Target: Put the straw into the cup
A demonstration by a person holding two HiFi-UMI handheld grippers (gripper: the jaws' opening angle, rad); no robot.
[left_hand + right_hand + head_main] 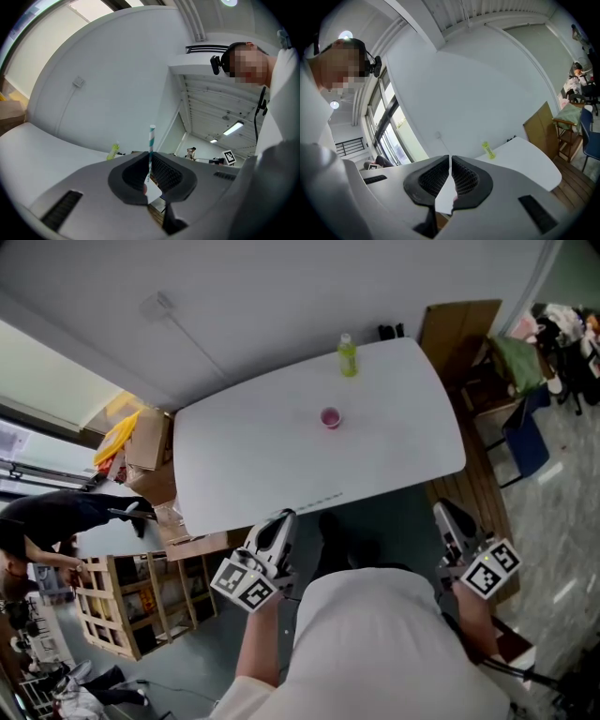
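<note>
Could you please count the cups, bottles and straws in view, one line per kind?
Cups: 1, the pink cup
Bottles: 1, the green bottle
Straws: 1, the striped straw, held in the left gripper
Total: 3

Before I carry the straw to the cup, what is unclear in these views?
1. Cup: head view, too small to see inside; not seen in either gripper view.
2. Straw: left gripper view, lower end hidden inside the left gripper; head view, not discernible.
3. Bottle: label too small in every view.
</note>
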